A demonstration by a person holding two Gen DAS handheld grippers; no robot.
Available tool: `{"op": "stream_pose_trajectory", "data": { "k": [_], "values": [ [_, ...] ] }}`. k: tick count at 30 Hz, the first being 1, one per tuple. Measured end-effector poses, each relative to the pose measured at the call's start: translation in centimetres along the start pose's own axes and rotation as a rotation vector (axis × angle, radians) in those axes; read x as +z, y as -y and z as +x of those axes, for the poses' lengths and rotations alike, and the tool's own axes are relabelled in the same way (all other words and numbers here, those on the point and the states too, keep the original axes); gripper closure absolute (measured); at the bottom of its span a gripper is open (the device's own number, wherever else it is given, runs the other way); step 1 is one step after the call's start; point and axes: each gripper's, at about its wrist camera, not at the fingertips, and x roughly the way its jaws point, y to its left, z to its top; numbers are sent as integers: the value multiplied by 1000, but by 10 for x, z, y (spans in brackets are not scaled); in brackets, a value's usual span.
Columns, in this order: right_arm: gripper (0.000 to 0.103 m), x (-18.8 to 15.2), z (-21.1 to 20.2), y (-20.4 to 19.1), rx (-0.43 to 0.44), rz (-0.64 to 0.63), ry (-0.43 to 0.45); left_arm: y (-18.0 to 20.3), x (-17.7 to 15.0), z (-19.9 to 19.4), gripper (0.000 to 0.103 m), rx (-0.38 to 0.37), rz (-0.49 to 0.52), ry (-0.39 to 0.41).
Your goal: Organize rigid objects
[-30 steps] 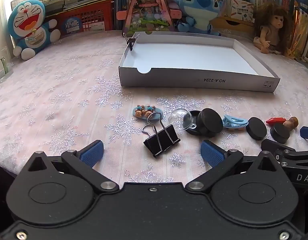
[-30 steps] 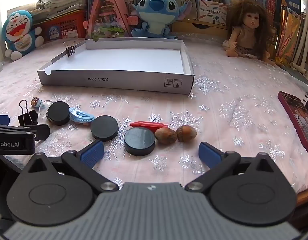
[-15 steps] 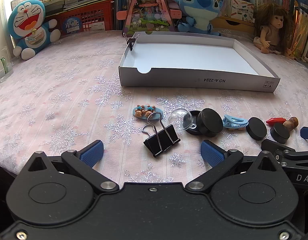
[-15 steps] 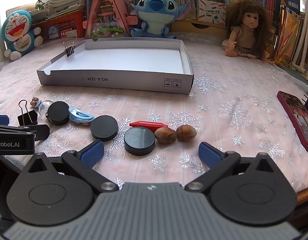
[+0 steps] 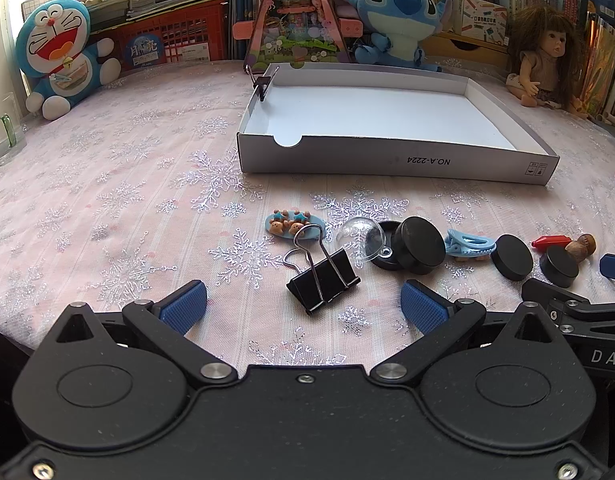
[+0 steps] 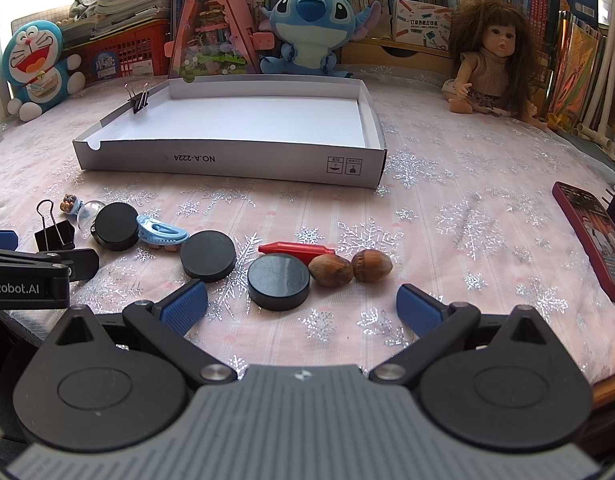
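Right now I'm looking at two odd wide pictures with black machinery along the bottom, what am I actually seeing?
Those are two handheld grippers a person carries, each with a fisheye camera looking forward along its blue-tipped jaws. One picture comes from the left gripper, the other from the right gripper. Both stand open and hold nothing. On the snowflake tablecloth lie a black binder clip, black round discs, a blue hair clip, a red stick and two hazelnuts. Behind them sits a shallow white cardboard tray, nothing on its floor, a small binder clip on its rim.
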Motion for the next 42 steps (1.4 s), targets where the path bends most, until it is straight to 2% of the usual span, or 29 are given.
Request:
{"op": "stream_pose_trajectory", "data": {
  "k": [27,34,40,42],
  "values": [
    [0,-4,-1,2,4,3,25,-4,0,6,0,-20,15,-9],
    [0,-3,-2,3,13,-6,28,-5,-3,4,0,-26,21,11],
    [0,-5,-8,5,56,2,50,-6,-3,3,0,-31,21,6],
    [5,-6,-13,5,72,1,65,-6,-4,0,5,-37,27,14]
  ]
}}
